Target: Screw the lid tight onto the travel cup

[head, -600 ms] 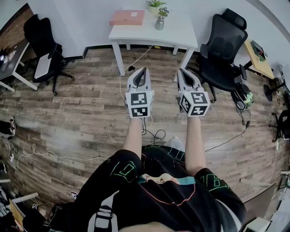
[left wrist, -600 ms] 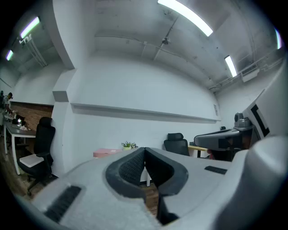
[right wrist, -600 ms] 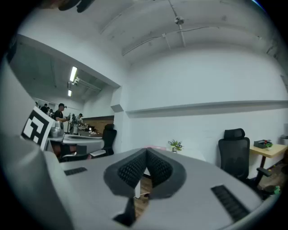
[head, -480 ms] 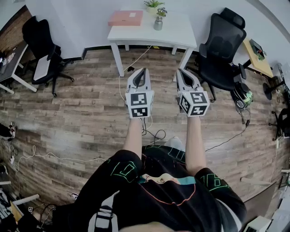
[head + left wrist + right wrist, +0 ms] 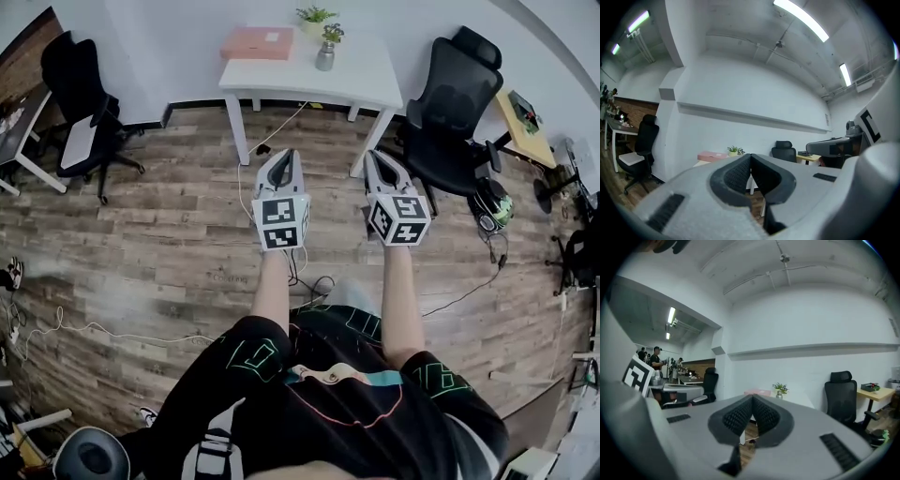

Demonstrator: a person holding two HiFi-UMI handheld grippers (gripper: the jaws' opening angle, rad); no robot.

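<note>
2 claws are held out side by side over the wooden floor, level with each other and a little apart, each on a bare forearm above the person's black printed shirt. The left claw is fully closed: in its own view the ribbed dark pads meet in a tight seam with nothing between them. The right claw is the same, pads pressed together and empty. Both point toward 12 o'clock, where a white surface stands against the wall. On it lie a pink box at the left end, a small potted plant at the back edge, and a grey metal vase with a sprig just beside it. A black office chair stands at 2 o'clock from the claws, with a yellow-topped desk beyond it, and another black chair at 10 o'clock. Thin cables trail over the floor near the person's feet. The travel cup and its lid cannot be made out in any view; neither claw holds them.
</note>
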